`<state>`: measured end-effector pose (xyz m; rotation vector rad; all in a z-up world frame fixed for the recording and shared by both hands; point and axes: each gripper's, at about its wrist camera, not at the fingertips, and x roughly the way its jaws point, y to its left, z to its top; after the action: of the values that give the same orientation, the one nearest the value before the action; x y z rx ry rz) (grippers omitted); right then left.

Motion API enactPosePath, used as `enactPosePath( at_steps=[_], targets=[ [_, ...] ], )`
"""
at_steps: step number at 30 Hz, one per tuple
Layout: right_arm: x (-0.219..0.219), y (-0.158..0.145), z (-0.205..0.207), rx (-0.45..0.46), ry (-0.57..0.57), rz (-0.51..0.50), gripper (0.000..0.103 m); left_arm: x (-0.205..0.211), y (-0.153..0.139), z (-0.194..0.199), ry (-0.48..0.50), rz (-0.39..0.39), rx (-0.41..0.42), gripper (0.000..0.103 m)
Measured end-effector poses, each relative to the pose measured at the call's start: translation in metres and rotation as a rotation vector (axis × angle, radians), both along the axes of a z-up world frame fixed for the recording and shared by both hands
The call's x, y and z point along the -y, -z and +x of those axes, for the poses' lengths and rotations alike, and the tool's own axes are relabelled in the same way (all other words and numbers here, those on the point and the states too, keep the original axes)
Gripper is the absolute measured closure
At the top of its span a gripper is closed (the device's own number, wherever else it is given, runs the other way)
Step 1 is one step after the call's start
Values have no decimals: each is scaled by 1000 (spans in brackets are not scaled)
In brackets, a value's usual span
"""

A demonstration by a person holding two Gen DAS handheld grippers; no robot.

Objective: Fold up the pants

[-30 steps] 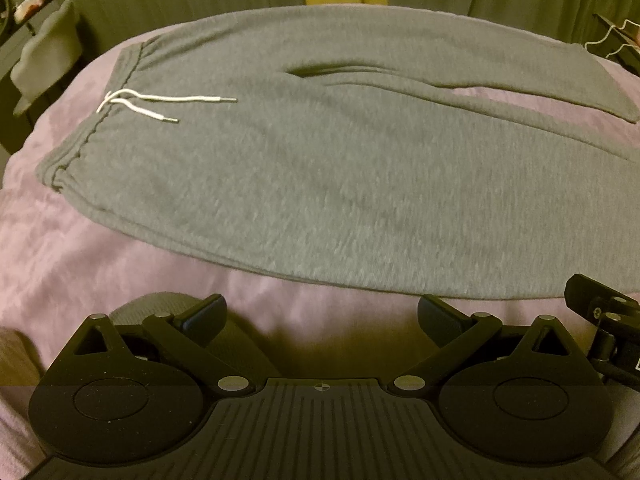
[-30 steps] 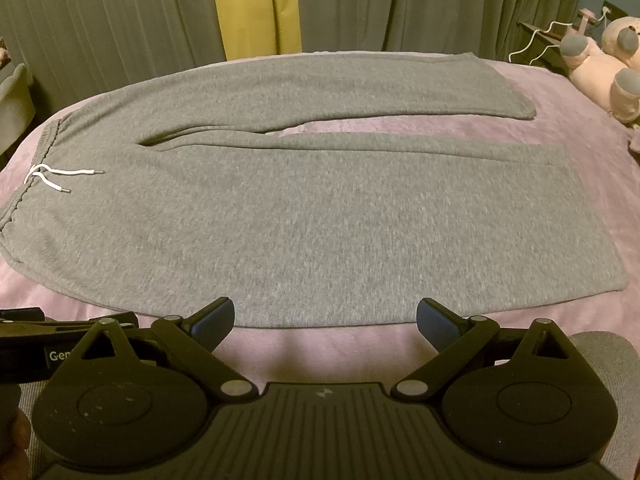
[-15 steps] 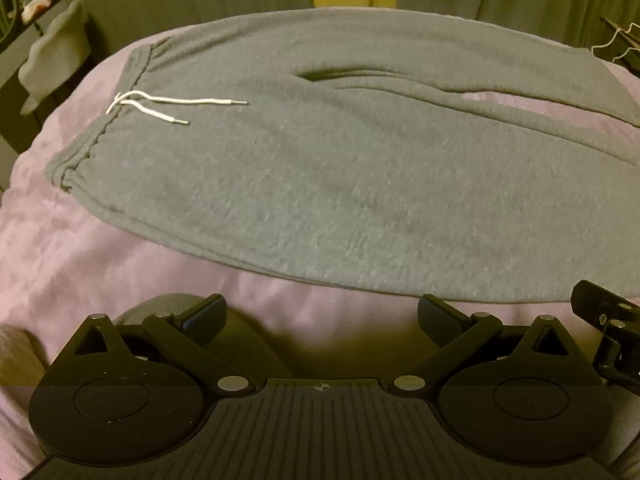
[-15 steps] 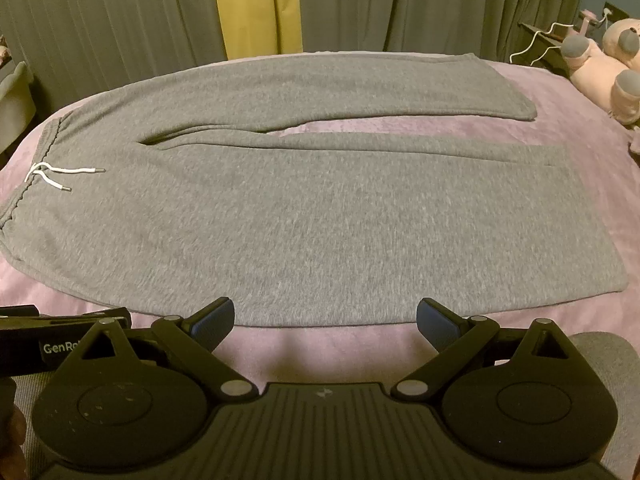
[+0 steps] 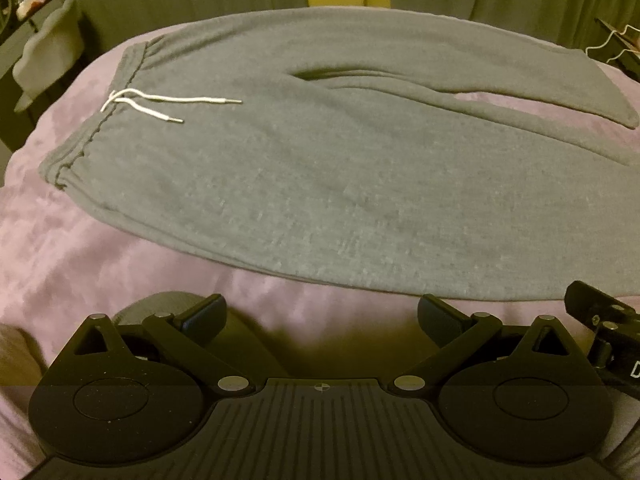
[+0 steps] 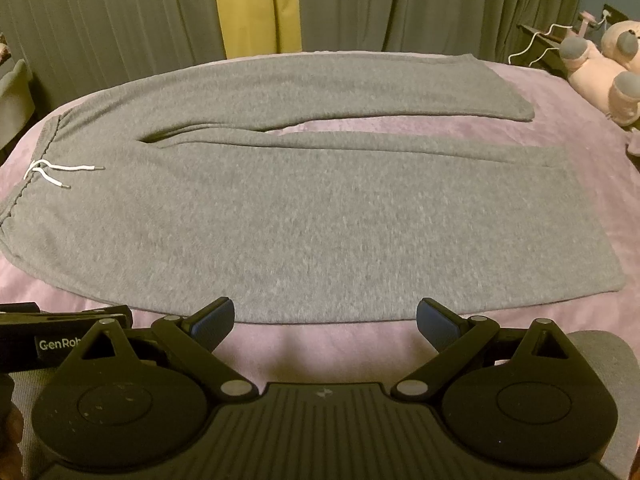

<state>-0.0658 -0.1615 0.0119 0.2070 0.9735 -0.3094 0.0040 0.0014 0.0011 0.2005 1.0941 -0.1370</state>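
Observation:
Grey sweatpants (image 5: 340,184) (image 6: 304,216) lie flat on a pink bed cover (image 5: 80,248) (image 6: 580,160), waistband to the left, both legs stretching right and split apart. A white drawstring (image 5: 160,104) (image 6: 56,174) rests near the waistband. My left gripper (image 5: 320,316) hovers open just short of the near edge of the pants, nothing between its fingers. My right gripper (image 6: 325,318) is open too, its fingertips level with the near hem of the closer leg. Each gripper's body shows at the edge of the other's view.
Grey-green curtains with a yellow strip (image 6: 256,4) hang behind the bed. A pink plush toy (image 6: 600,76) and a white cable sit at the far right. A pale chair back (image 5: 48,52) stands off the bed's left side. Grey-clad knees show under both grippers.
The left gripper has shifted slightly, so the pants sit lower and more to the right in its view. The right view is almost unchanged. Both grippers stay open.

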Motion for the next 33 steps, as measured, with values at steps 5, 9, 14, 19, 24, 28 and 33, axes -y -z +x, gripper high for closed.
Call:
enactPosePath(
  at_steps=[5,9,14,19,24,28,33],
  targets=[
    [3,-4,0,29,-12,-14,5,-4,-6,6,-8,7,5,0],
    [12,-12,2,68,-8,-21,5,-13,-18,20,-18,-3,-2,0],
    [44,-27,26,81,7,31,5,-33,-40,66,-54,-56,-34,0],
    [86,-44,71,71,23,44,5,-62,-46,150,-191,-159,-127,0],
    [134,-48,158,18,32,31,5,-72,-37,254,-338,-127,-117,0],
    [167,-29,240,-42,66,52,5,-60,-12,325,-358,-125,-146,0],
    [190,17,327,-132,54,152,5,-38,18,394,-299,-158,-199,16]
  ],
)
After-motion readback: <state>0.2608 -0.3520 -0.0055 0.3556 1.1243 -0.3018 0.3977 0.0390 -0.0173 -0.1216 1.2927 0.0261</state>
